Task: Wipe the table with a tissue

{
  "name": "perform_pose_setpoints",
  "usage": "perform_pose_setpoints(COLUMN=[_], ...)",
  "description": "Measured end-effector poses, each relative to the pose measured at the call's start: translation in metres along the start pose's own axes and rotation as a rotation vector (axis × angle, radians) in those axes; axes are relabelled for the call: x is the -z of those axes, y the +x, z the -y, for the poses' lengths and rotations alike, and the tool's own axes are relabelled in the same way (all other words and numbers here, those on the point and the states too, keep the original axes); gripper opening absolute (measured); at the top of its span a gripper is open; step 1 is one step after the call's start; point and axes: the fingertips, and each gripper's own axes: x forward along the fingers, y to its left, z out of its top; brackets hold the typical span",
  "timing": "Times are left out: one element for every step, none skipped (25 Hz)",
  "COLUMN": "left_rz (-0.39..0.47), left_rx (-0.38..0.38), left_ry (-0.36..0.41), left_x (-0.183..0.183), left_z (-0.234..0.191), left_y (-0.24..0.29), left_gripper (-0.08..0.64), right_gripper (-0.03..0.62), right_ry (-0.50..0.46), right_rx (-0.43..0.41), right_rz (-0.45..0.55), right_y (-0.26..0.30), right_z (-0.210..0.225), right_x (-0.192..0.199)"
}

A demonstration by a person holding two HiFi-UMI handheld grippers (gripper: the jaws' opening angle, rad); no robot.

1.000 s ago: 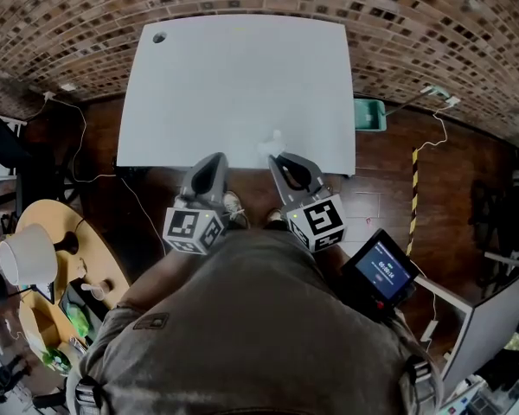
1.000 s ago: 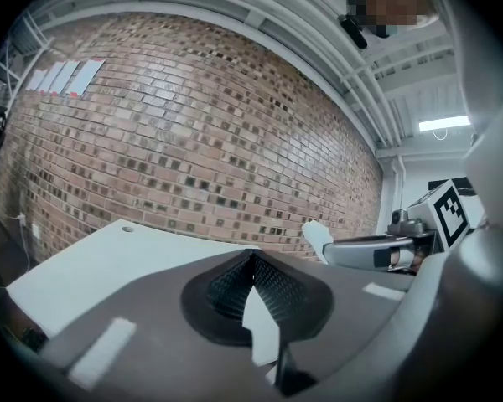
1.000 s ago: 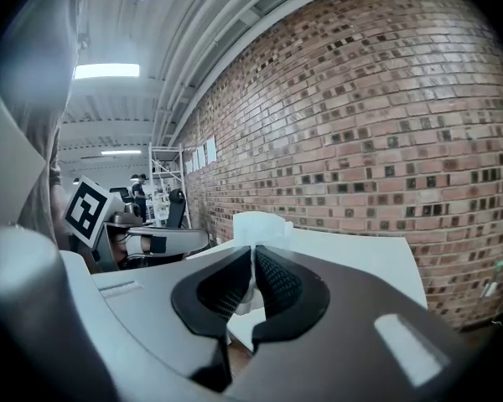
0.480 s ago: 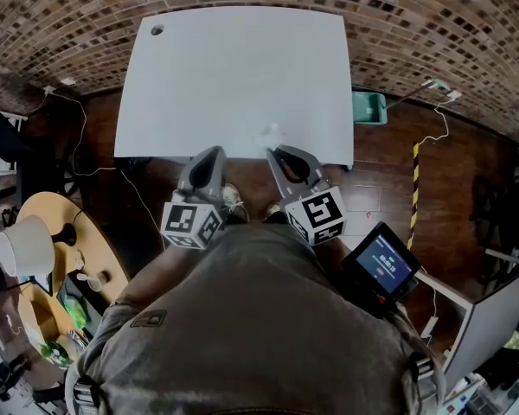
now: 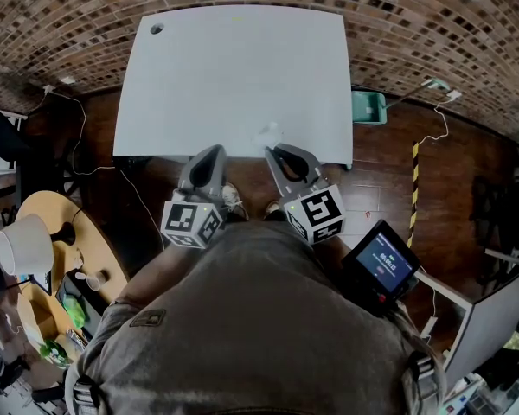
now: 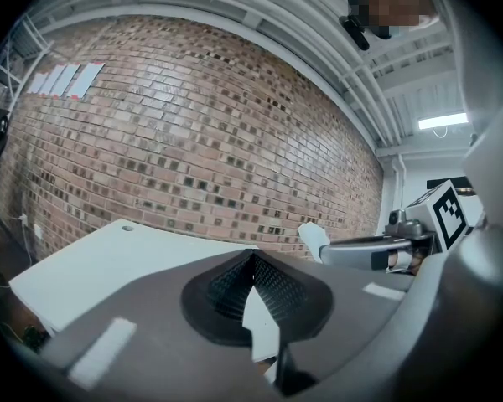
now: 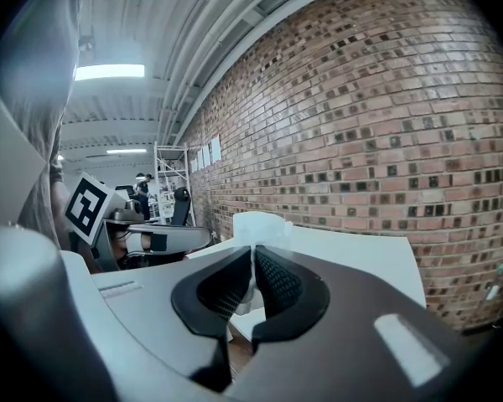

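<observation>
White, smooth and rectangular, the counter (image 5: 233,76) backs onto a rough brick wall (image 5: 432,24), with a small round hole (image 5: 156,29) at its far left corner. A crumpled white tissue (image 5: 266,134) sits at the near edge, right of middle. It is pinched between the ribbed black fingers (image 7: 278,285) of the right gripper (image 5: 281,154), and its bulk sticks out past the tips. The left gripper (image 5: 209,158), just short of that edge, has its fingers pressed together on nothing.

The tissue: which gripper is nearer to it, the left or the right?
Right. The right gripper is shut on the tissue at the near edge of the table. The left gripper, shut and empty, is apart from it, off to its left.
</observation>
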Motion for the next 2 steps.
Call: perform_pose_setpoints(left_rz=[0.001,0.002], left_rx=[0.000,0.000], left_ry=[0.000,0.001], left_x=[-0.0001,-0.0002], left_z=[0.0001,0.0003], left_y=[0.0000,0.0001], left_gripper=[0.002,0.002], right_gripper=[0.028,0.026], right_ry=[0.000,0.000], right_rx=[0.000,0.000], right_rz=[0.000,0.001], right_y=[0.0001,0.0002], right_z=[0.0000,0.0001], right_x=[0.0000,0.0001])
